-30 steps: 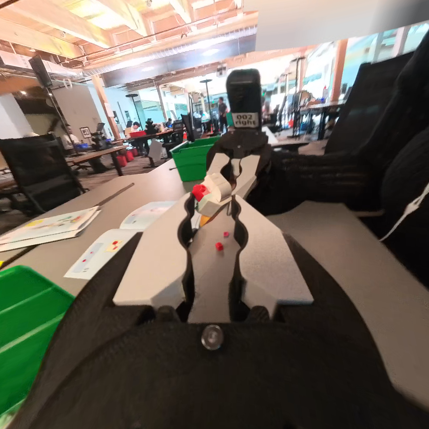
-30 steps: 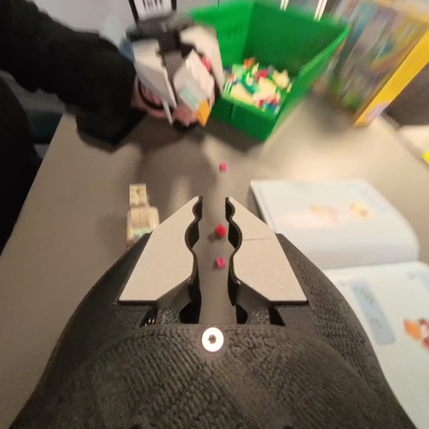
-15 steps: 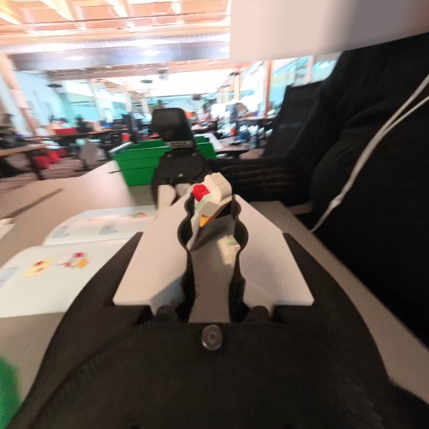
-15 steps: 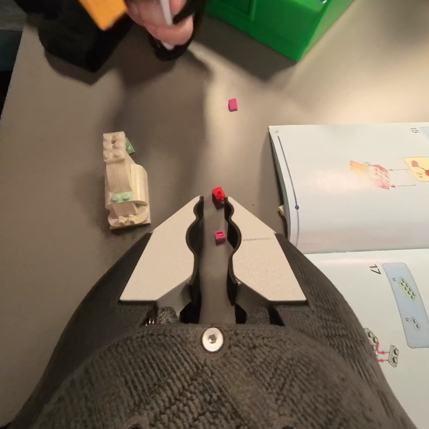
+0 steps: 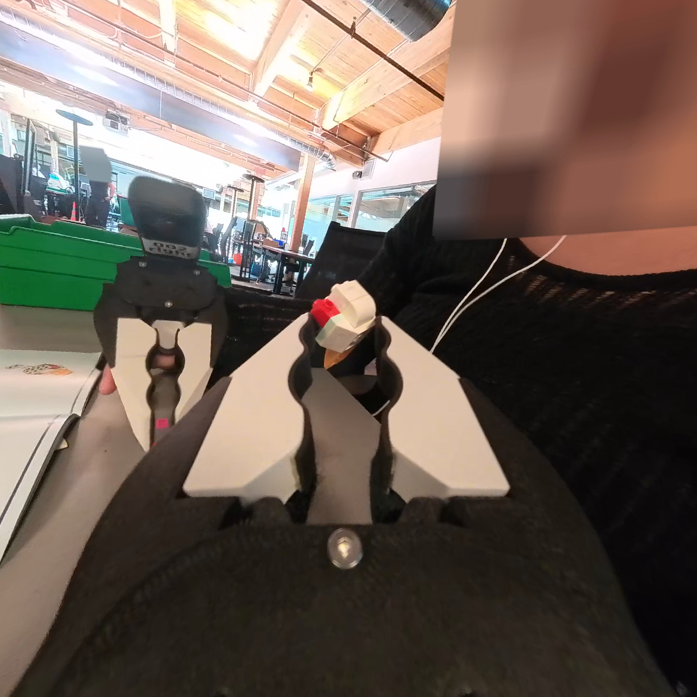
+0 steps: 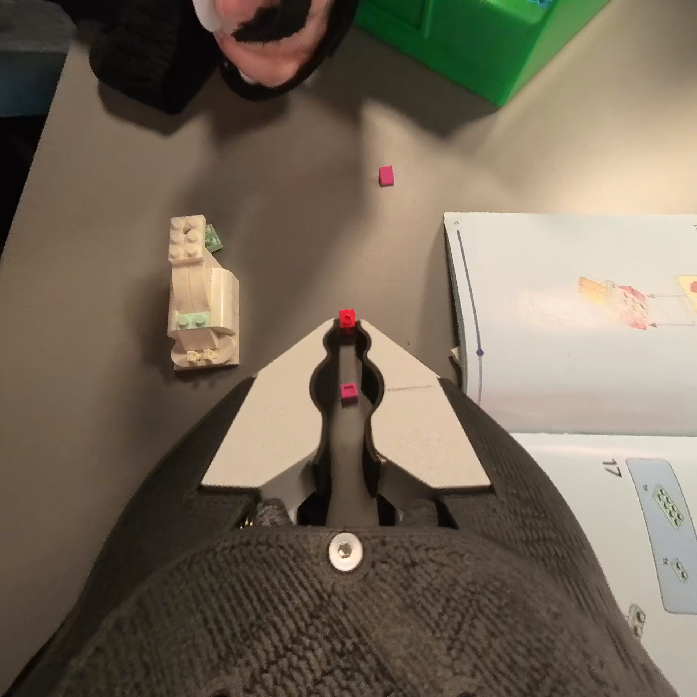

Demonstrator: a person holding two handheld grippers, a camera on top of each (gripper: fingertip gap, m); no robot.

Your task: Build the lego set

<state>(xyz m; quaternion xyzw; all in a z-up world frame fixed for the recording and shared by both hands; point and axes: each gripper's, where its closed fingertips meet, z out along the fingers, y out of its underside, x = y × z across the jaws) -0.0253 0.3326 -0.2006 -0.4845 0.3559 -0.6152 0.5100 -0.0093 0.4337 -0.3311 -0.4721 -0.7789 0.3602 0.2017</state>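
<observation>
Here the right claw (image 6: 347, 327) pinches a small red brick (image 6: 346, 317) at its very tips, low over the grey tabletop (image 6: 294, 211); half a second ago that brick lay free just beyond the open tips, so the pickup is now made. A magenta brick (image 6: 349, 392) lies on the tabletop beneath the gap between the fingers, and a second magenta piece (image 6: 386, 176) lies farther off. To the left sits a cream sub-assembly (image 6: 201, 298); to the right, the open instruction booklet (image 6: 573, 324); far right, a green bin (image 6: 475, 41). The left claw (image 5: 341, 332) grips a white, red and orange sub-assembly (image 5: 345, 315), raised well above the tabletop. Judged next: seating the red brick on that held piece.
</observation>
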